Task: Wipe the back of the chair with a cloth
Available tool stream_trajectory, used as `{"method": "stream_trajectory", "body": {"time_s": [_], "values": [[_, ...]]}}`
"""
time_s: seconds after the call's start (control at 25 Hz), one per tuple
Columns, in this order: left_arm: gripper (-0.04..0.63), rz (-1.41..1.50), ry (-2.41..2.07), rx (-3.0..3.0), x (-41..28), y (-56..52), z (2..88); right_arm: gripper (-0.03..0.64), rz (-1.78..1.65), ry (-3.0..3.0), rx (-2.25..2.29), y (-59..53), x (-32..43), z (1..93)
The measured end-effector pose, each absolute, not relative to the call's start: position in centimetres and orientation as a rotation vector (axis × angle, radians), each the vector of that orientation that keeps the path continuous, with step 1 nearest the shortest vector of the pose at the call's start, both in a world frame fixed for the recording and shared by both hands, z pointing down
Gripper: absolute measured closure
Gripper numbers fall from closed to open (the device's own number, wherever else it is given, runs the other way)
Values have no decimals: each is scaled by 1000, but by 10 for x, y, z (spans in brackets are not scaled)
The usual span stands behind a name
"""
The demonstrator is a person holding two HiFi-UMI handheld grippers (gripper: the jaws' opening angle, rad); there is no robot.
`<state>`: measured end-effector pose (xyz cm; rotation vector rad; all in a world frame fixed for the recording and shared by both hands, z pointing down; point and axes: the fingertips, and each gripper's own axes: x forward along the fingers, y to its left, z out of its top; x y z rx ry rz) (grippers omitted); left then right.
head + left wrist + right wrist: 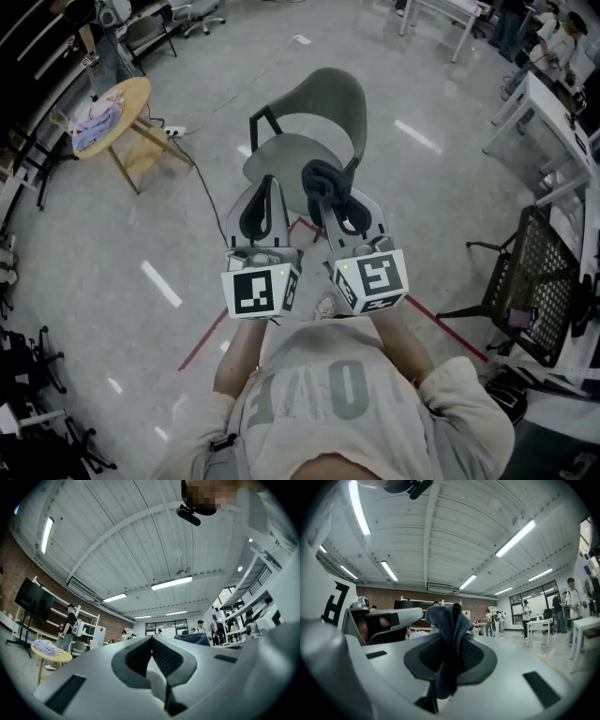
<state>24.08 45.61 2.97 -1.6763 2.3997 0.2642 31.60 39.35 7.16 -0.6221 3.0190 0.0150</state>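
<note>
A grey-green chair (314, 127) with a curved back and black legs stands on the floor just ahead of me. My right gripper (323, 183) is shut on a dark grey cloth (322, 178), which bunches above its tips over the seat; in the right gripper view the cloth (449, 634) sticks up between the closed pads. My left gripper (269, 186) is shut with nothing in it, held beside the right one near the seat's front edge. In the left gripper view the left gripper (152, 641) points up toward the ceiling.
A round wooden side table (117, 117) with folded cloths stands to the far left, a cable running from it across the floor. A black mesh chair (534, 281) and white desks (553, 112) are at the right. Red tape (216, 328) marks the floor. People stand far off.
</note>
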Motion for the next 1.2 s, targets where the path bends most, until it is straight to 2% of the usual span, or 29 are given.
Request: {"method": "stream_trajectory", "body": {"time_s": [0.4, 1.2], "values": [[581, 254, 2414, -1667, 241, 452, 36, 557, 6, 3025, -649, 383, 322, 82], [580, 217, 2550, -1511, 186, 437, 66, 557, -156, 3082, -595, 335, 306, 119]]}}
